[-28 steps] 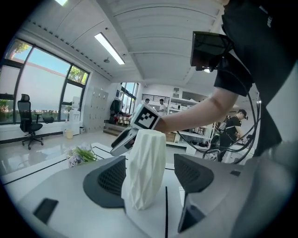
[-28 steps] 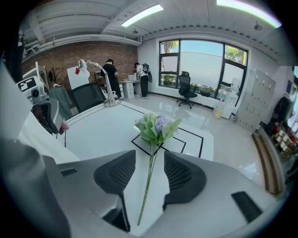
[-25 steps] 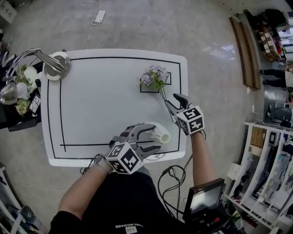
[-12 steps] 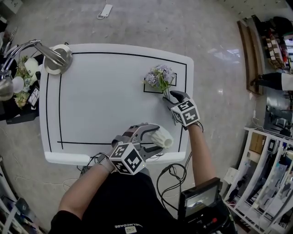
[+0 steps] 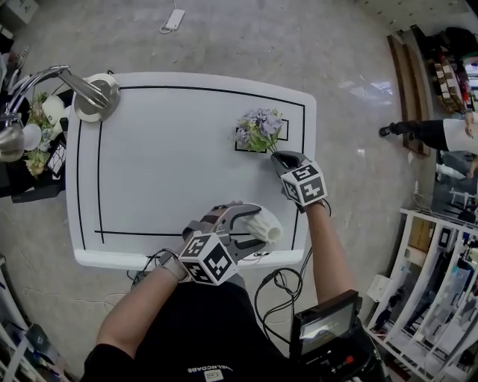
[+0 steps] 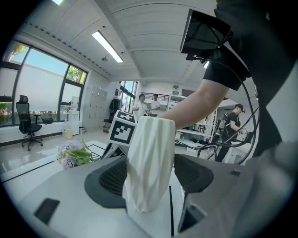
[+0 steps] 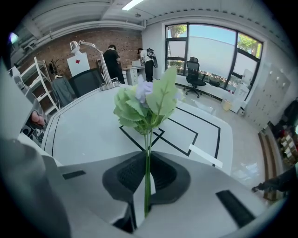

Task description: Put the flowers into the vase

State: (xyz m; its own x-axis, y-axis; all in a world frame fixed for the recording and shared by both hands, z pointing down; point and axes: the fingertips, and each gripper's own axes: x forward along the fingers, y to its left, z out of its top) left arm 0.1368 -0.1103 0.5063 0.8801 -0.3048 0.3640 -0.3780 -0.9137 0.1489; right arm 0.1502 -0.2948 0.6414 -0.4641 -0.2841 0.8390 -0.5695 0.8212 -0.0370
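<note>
A small bunch of pale purple flowers (image 5: 258,128) with green leaves lies over a black-outlined square on the white table (image 5: 164,149). My right gripper (image 5: 287,159) is at the stem just below the heads. In the right gripper view its jaws are closing, and the pads of that gripper (image 7: 147,174) pinch the thin green stem of the flowers (image 7: 146,104). My left gripper (image 5: 246,220) is near the table's front edge, shut on a white ribbed vase (image 5: 265,224). In the left gripper view the vase (image 6: 149,162) stands between the dark pads of that gripper (image 6: 149,174).
A metal lamp base (image 5: 93,97) sits on the table's far left corner. A dark stand with small objects (image 5: 33,142) is left of the table. A power strip (image 5: 173,19) lies on the floor beyond it. A person (image 5: 441,134) is at the right edge.
My right gripper came down onto the flower stem and its jaws closed on it. The left gripper with the vase stayed where it was.
</note>
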